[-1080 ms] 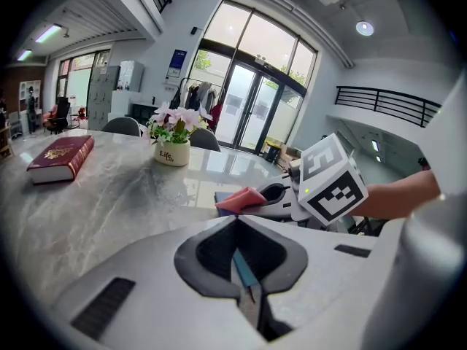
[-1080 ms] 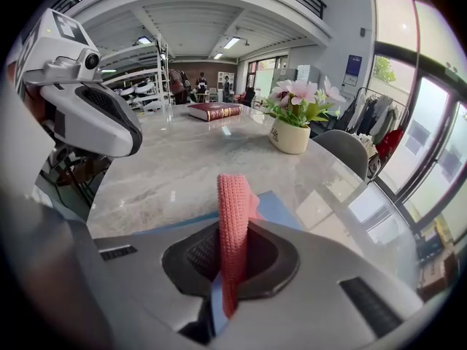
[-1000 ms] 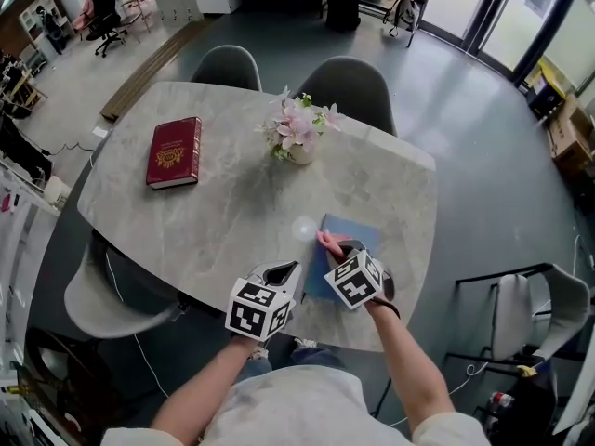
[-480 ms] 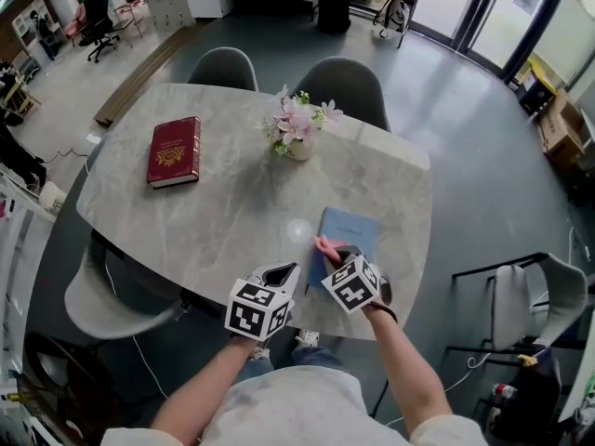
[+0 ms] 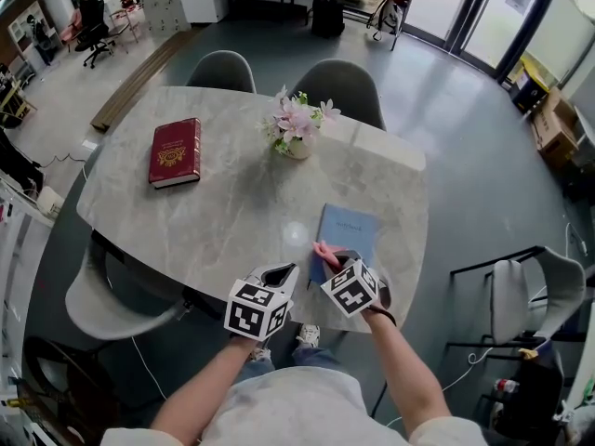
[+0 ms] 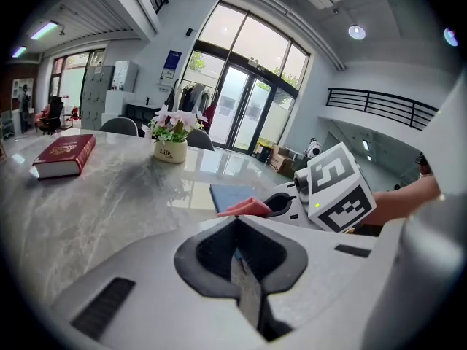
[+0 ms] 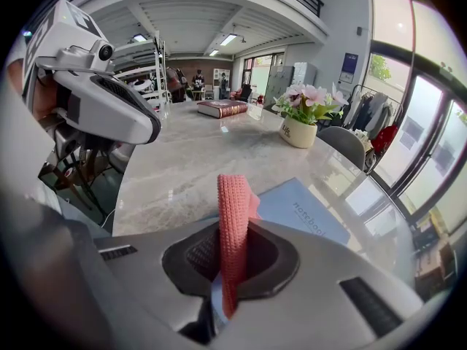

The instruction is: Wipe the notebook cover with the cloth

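Down at the notebook (image 5: pixel 351 229), right gripper (image 5: pixel 338 256) pinches the cloth (image 5: pixel 324 248); left gripper (image 5: pixel 280 274) sits closed.

Blue notebook (image 5: pixel 348 233): thin, closed, lying flat on the bench (image 5: pixel 214 203) in its near right part, slightly turned against the near edge. The cover is plain, with one small printed word near an edge.

Pink cloth (image 7: pixel 232 217): ribbed knit, folded into a narrow strip and pinched between the jaws of the right claw (image 7: pixel 223 268). Its free end sticks out at the notebook's near left corner. Whether it touches the cover cannot be told.
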The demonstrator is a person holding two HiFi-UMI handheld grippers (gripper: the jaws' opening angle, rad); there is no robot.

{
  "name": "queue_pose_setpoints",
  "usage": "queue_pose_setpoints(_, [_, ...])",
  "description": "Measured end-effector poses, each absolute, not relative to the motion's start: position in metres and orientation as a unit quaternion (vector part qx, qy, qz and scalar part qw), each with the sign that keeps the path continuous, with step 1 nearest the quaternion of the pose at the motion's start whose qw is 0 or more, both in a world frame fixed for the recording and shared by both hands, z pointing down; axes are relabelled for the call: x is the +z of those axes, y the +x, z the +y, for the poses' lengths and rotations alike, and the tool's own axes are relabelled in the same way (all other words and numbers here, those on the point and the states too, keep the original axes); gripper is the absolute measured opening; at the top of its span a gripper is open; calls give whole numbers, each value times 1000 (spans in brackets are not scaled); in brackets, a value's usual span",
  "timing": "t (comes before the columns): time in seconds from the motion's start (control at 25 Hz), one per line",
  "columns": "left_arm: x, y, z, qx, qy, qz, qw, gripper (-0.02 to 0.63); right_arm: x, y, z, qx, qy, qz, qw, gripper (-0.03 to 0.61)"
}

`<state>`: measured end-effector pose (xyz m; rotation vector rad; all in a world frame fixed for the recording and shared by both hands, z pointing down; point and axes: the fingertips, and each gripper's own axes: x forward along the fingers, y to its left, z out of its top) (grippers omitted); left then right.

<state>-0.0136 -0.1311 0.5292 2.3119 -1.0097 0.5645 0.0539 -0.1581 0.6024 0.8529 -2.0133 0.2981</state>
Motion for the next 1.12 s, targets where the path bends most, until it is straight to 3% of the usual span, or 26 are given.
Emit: queue_pose_setpoints(1.12, [526,-23,-95,214,889,-312,256,6,604,36,-88,145,376,-797,450,15])
